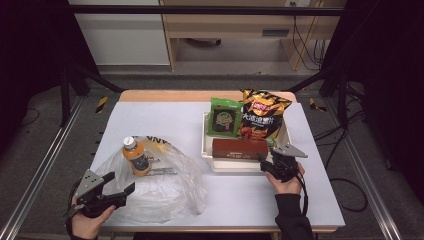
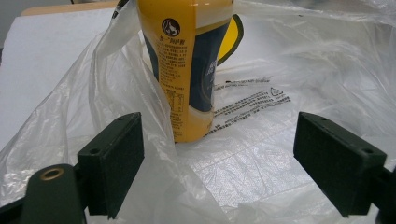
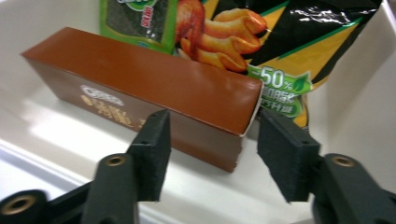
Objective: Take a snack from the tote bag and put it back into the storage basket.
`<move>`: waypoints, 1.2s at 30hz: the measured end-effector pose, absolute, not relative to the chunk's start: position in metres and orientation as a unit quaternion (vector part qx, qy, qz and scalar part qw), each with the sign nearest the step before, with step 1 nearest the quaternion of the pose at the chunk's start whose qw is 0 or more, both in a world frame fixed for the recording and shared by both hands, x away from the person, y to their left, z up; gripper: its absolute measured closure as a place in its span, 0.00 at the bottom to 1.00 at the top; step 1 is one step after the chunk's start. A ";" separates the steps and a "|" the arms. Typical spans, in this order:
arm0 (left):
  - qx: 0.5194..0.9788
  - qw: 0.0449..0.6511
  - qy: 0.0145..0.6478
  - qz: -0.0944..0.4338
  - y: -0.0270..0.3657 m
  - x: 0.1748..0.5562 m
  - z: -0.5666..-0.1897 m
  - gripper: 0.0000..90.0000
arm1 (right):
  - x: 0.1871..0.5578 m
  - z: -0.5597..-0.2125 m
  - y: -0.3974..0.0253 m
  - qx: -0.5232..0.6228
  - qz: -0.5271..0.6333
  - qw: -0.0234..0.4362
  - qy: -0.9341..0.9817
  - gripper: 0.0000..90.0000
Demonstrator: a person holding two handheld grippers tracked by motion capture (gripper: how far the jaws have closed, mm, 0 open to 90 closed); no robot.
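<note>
Groceries sit half packed on a white table [image 1: 165, 112]: largest on its near-left part is a clear plastic bag [image 1: 165, 187], lying crumpled with its mouth gaping, and an orange juice bottle [image 1: 135, 156] already stands upright inside it. Right of the bag, a white tray [image 1: 206, 145] holds what looks left to pack: a black-and-yellow chip bag [image 1: 262, 117] at the far side, a green snack packet [image 1: 224, 117] to its left, and a brown box [image 1: 240, 148] lying lengthwise along the tray's near edge.

Judging by the layout, one item is bagged and three remain, with the box apparently next.

At the tray's near-right corner, the right gripper [image 3: 212, 140] points toward the box's right end, its jaws spread to either side of that end but not yet touching it; the person's right hand [image 1: 286, 184] reaches in from the near edge, forearm roughly straight ahead. At the near-left corner, the left gripper [image 2: 218, 154] is angled toward the bag, jaws wide apart over the loose plastic, clasping nothing, the bottle standing just beyond them.
</note>
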State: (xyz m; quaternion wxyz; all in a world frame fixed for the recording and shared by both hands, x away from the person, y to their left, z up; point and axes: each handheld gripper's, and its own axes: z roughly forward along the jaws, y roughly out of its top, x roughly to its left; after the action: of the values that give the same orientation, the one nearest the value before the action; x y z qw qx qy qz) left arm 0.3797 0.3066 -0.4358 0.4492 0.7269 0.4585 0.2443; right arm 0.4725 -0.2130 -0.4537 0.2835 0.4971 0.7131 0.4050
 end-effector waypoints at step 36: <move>0.727 0.448 0.460 0.241 0.308 0.381 -0.437 0.18 | 0.492 -0.461 -0.199 0.471 0.427 0.271 0.723 0.56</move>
State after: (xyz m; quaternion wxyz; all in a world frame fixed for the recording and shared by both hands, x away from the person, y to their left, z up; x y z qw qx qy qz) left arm 0.3809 0.3077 -0.4368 0.4484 0.7275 0.4599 0.2411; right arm 0.4918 -0.1995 -0.4612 0.2709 0.4712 0.7227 0.4270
